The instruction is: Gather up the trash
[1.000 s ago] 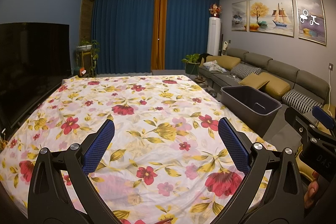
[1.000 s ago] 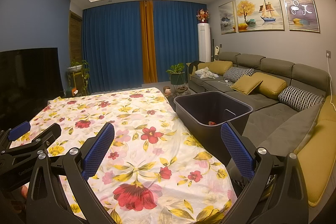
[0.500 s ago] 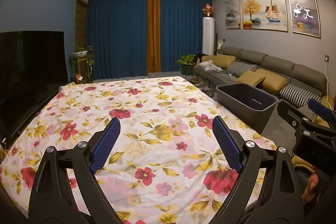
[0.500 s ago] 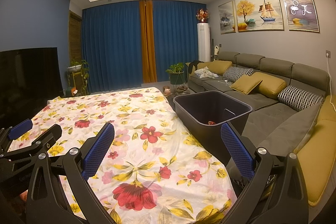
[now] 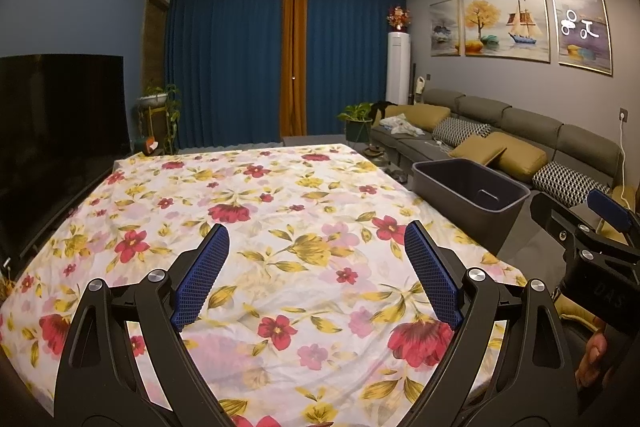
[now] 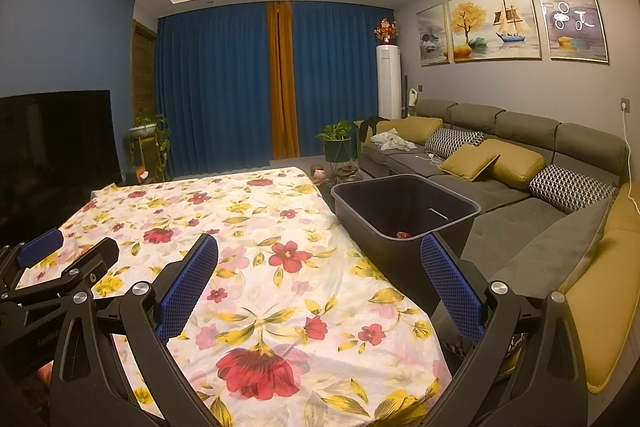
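I'm seeing only a small red scrap [image 6: 403,234] in the dark bin [image 6: 404,187], too small to identify, while my right gripper [image 5: 592,227] is getting cut off by the left view's edge, its fingers only partly showing.

From my left wrist camera I can just read embossed letters, seemingly "DAS", on the black body of the right tool [image 5: 600,251]. In the right wrist view the left tool [image 6: 52,269] carries faint lettering too, too small to make out.
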The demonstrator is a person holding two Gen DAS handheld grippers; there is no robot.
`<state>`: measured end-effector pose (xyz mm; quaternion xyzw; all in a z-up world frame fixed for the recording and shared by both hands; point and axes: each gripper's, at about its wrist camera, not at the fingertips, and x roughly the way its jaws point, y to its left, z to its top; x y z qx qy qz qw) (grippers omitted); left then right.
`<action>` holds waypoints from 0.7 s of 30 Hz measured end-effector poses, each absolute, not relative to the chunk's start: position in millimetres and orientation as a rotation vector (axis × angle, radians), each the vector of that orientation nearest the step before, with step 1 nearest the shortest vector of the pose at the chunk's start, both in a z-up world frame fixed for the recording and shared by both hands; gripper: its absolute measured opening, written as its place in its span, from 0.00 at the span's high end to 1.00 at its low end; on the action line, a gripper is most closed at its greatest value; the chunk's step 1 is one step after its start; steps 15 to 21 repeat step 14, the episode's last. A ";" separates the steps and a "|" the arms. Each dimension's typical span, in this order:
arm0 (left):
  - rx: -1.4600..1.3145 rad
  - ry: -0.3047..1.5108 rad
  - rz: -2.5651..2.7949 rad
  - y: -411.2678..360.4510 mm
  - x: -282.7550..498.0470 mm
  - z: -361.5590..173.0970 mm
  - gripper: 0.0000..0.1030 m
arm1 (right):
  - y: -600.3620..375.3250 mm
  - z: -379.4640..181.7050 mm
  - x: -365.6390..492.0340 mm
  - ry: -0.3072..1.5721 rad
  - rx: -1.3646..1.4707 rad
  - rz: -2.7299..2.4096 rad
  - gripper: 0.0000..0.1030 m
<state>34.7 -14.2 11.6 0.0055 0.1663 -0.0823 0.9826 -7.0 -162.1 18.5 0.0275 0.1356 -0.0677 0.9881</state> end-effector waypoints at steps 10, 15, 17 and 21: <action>0.009 0.351 -0.128 -11.9 35.9 8.1 0.06 | -162.4 18.2 -5.3 0.272 0.060 -0.141 0.05; -0.022 0.369 -0.141 -7.8 38.2 7.2 0.06 | -162.1 17.7 -4.7 0.274 0.066 -0.144 0.05; -0.022 0.369 -0.141 -7.8 38.2 7.2 0.06 | -162.1 17.7 -4.7 0.274 0.066 -0.144 0.05; -0.022 0.369 -0.141 -7.8 38.2 7.2 0.06 | -162.1 17.7 -4.7 0.274 0.066 -0.144 0.05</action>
